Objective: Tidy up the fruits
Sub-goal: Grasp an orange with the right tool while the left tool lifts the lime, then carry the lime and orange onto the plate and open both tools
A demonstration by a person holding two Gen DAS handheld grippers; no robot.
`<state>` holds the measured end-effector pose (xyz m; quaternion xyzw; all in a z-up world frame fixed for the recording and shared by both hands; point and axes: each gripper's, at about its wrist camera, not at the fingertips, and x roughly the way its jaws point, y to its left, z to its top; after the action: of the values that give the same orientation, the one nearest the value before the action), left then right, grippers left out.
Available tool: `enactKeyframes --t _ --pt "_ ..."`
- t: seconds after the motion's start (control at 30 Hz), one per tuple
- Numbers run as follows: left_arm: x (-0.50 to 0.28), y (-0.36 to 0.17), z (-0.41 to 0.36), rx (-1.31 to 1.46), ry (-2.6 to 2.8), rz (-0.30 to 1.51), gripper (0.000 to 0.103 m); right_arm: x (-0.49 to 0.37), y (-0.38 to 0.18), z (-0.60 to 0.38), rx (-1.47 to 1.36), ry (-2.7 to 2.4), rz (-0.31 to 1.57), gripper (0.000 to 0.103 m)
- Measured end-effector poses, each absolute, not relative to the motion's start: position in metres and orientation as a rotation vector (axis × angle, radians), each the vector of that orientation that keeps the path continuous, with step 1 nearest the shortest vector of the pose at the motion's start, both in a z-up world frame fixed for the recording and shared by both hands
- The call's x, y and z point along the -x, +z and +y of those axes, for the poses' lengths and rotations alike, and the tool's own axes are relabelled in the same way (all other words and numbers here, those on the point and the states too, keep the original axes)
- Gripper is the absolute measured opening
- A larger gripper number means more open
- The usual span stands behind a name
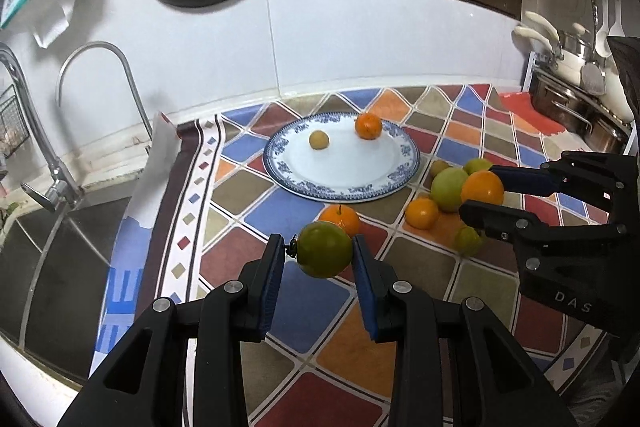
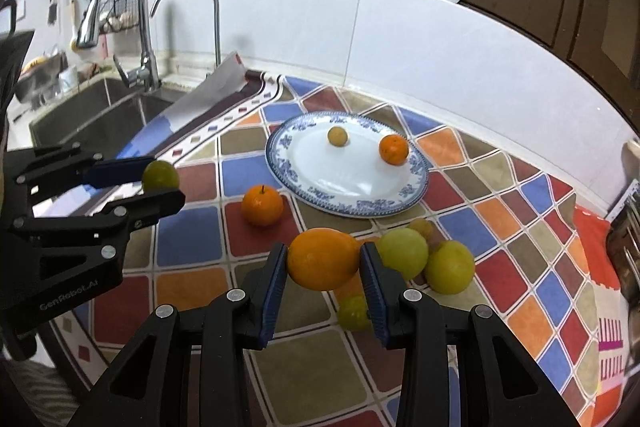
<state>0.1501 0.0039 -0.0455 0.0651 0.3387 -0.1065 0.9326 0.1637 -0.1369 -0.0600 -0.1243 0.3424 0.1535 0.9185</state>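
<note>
The left gripper (image 1: 318, 255) was closed nearly all the way on a green fruit (image 1: 324, 249), its 2 blue pads pressed against the fruit's sides and holding it clear of the tablecloth (image 1: 280, 311). The right gripper (image 2: 324, 267) was likewise almost closed, clamped on an orange fruit (image 2: 324, 259) lifted above the cloth. Ahead of both sat a blue-rimmed plate (image 1: 344, 191) with 2 fruits on it: a small yellowish fruit (image 1: 319, 139) and an orange (image 1: 368, 125) near the far rim. Another orange (image 2: 262, 205) lay on the cloth just beside the plate's near edge. To the right of the plate, a loose cluster of green and orange fruits (image 1: 448, 189) lay on the cloth; how many there were was hard to count, since the right gripper partly covered them.
</note>
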Motion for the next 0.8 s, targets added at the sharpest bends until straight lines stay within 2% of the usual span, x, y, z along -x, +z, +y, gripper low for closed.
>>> enactKeyframes --t 0.8 --pt "-0.181 -0.003 -0.014 -0.144 -0.145 0.534 0.034 -0.200 -0.008 -0.155 0.226 0.307 0.541 0.038"
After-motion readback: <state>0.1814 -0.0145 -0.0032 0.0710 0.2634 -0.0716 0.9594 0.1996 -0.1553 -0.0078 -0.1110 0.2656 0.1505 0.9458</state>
